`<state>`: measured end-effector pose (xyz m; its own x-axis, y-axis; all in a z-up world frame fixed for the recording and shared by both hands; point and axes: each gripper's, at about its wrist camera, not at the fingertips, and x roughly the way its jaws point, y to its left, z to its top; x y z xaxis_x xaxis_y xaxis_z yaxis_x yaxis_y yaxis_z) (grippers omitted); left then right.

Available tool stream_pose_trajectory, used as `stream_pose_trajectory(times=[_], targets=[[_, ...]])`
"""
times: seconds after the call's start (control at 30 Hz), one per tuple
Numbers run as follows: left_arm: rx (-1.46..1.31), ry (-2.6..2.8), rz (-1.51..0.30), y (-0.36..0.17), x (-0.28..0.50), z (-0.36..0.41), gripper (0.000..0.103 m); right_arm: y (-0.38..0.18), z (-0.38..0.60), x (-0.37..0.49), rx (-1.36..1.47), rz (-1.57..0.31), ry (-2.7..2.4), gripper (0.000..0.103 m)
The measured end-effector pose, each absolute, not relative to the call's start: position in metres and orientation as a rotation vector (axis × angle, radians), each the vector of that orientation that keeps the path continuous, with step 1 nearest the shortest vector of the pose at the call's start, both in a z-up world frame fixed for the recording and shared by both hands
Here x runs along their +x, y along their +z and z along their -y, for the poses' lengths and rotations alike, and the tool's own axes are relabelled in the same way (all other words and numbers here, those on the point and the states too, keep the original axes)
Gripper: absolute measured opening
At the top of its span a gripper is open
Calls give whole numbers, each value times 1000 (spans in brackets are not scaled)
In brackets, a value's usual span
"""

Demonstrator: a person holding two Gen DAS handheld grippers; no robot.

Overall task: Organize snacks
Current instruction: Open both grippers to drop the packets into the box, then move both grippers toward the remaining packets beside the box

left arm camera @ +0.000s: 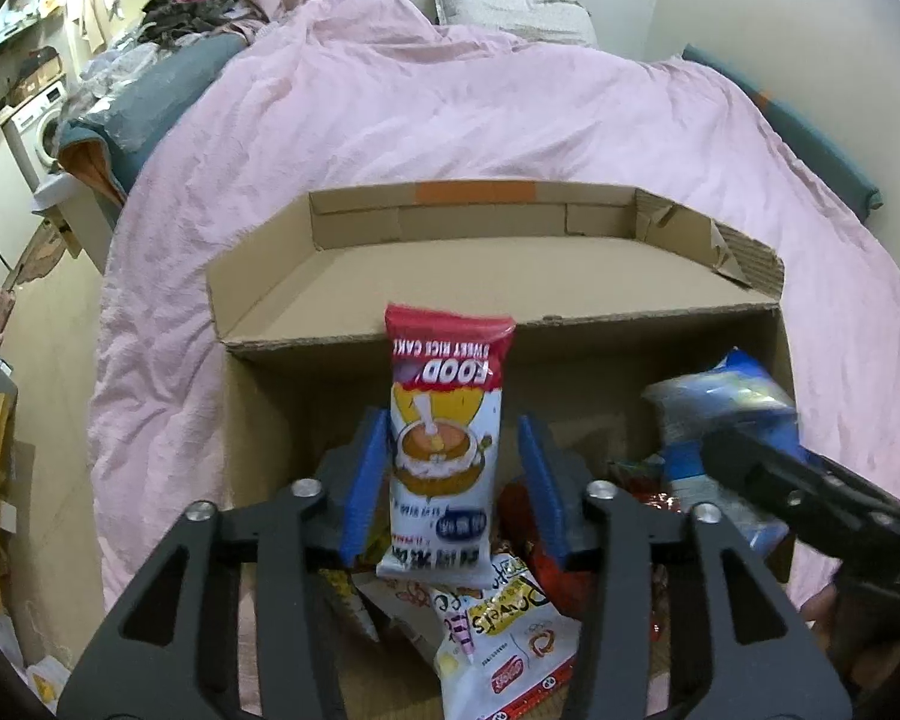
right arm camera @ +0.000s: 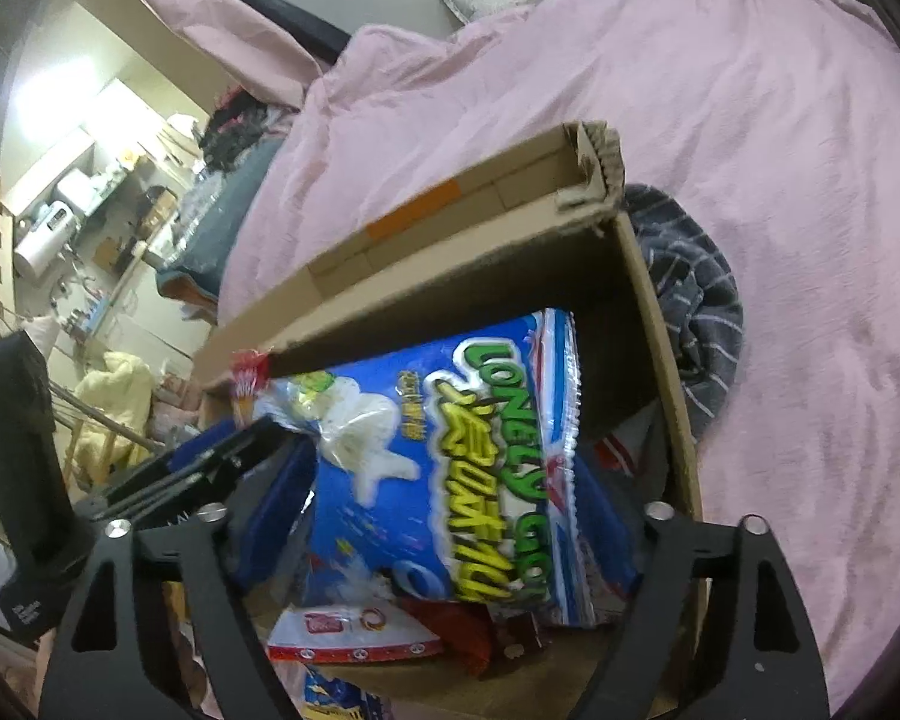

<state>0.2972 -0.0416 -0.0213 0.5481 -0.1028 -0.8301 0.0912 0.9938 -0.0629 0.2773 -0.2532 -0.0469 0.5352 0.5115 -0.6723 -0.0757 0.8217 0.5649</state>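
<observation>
- The left gripper (left arm camera: 455,480) hangs over the open cardboard box (left arm camera: 282,420), which stands on a bed with a pink blanket (left arm camera: 450,120).
- Between its two blue pads (left arm camera: 369,480) stands a red and white rice cake packet (left arm camera: 444,450), upright, with its print upside down. The left pad is against the packet's edge; between the right pad and the packet a small gap shows. So the fingers are spread a little wider than the packet, and I cannot tell if they really pinch it.
- The packet's lower end reaches down among the other snacks at the near edge of the box, above a white and yellow snack bag (left arm camera: 510,630).
- The right gripper (right arm camera: 444,516) is over the right side of the same box, near its right wall (right arm camera: 660,360).
- It holds a big blue snack bag (right arm camera: 450,468) with green letters between its blue pads (right arm camera: 276,516); both pads press on the bag's sides, so it is pinching the bag.
- The bag is lifted above the snacks on the box floor; a white and red packet (right arm camera: 354,636) lies under it.
- The box lid (left arm camera: 510,276) is folded back at the far edge.
- A grey striped cloth (right arm camera: 696,312) lies on the blanket, just beside the box's right wall.
</observation>
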Motion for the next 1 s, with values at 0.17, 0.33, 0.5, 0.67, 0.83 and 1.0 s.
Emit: stream_pose_trajectory(times=[0.17, 0.33, 0.5, 0.67, 0.83, 1.0], targets=[[-50, -110, -920, -9, 292, 35, 84, -34, 256, 271, 496, -879, 377, 99], [-62, -104, -900, -3, 293, 32, 90, -29, 260, 269, 488, -856, 366, 103], [-54, -99, -915, -5, 294, 34, 90, -29, 259, 270, 485, -864, 368, 103], [-42, -91, -909, -5, 291, 34, 90, -26, 257, 271, 475, -857, 375, 103], [-74, -86, -881, 3, 284, 27, 90, -23, 255, 268, 458, -855, 378, 103], [-97, -86, -868, 11, 274, 20, 90, -15, 250, 261, 436, -835, 379, 103]])
